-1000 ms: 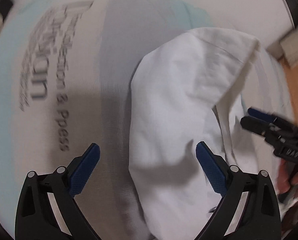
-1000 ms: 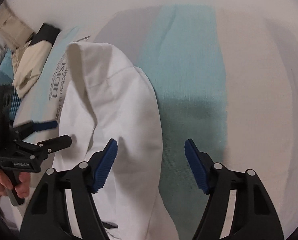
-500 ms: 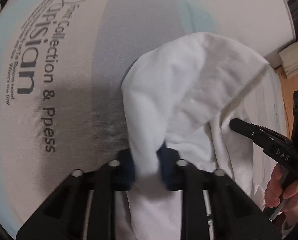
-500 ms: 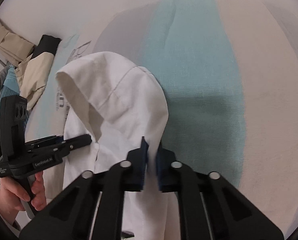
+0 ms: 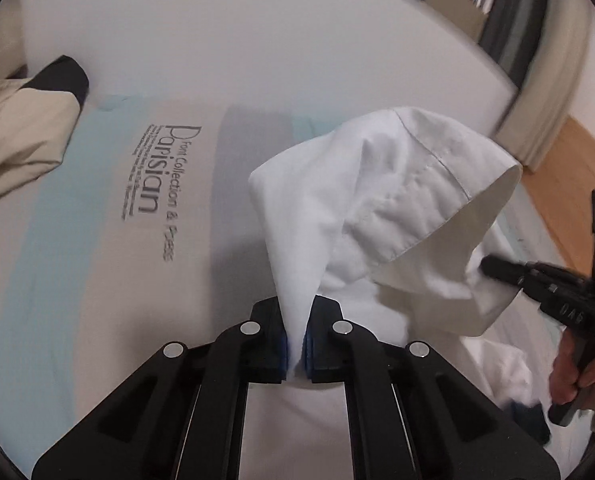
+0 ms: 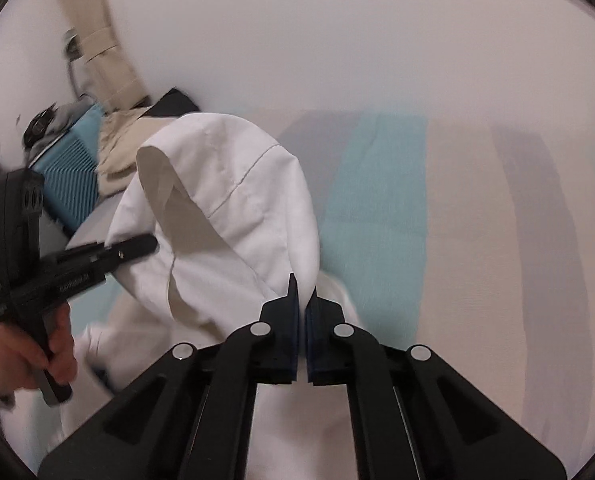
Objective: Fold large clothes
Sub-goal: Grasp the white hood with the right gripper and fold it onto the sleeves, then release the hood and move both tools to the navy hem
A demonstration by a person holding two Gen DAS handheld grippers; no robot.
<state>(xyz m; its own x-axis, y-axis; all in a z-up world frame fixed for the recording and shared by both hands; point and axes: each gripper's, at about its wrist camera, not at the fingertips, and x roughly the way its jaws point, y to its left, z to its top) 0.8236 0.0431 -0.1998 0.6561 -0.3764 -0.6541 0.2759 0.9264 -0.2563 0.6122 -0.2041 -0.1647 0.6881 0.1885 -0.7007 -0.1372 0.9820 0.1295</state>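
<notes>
A large white garment (image 5: 361, 200) with a stitched hem hangs in a raised loop over the bed. My left gripper (image 5: 296, 340) is shut on one edge of it. My right gripper (image 6: 302, 320) is shut on the other edge of the white garment (image 6: 233, 200). The cloth is lifted off the striped bed sheet (image 5: 97, 264) and drapes between the two grippers. The right gripper also shows at the right of the left wrist view (image 5: 489, 266), and the left gripper at the left of the right wrist view (image 6: 149, 242). The lower part of the garment lies bunched below.
A beige and black jacket (image 5: 21, 132) lies at the far left of the bed. A blue ribbed item (image 6: 73, 172) and more clothes sit beyond it. The sheet (image 6: 377, 216) has teal and beige stripes and printed lettering (image 5: 153, 184). A wooden floor (image 5: 577, 184) shows to the right.
Both grippers went from open to shut on the white garment, then lifted it up off the bed. The views have tilted upward toward the wall.
</notes>
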